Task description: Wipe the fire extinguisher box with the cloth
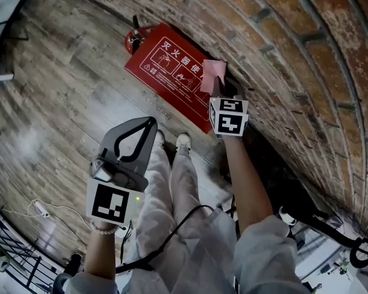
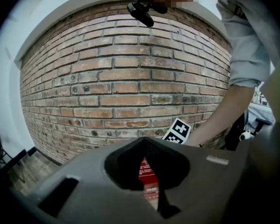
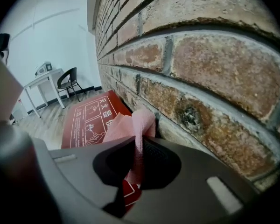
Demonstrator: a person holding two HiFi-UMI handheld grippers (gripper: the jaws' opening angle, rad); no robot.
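Observation:
The red fire extinguisher box [image 1: 169, 71] with white print lies on the wooden floor against a brick wall. My right gripper [image 1: 221, 94] is shut on a pink cloth [image 1: 213, 76], which rests on the box's edge nearest the wall. In the right gripper view the cloth [image 3: 131, 125] hangs pinched between the jaws over the box [image 3: 89, 118]. My left gripper [image 1: 152, 122] is held lower, above the floor and short of the box, shut and empty. Through its jaws a sliver of the box [image 2: 147, 174] shows.
The brick wall [image 1: 282, 48] runs close along the right side of the box. A red extinguisher [image 1: 135, 39] lies at the box's far end. The person's legs and shoes [image 1: 183, 143] stand just before the box. A table [image 3: 41, 80] and chair [image 3: 69, 81] stand far off.

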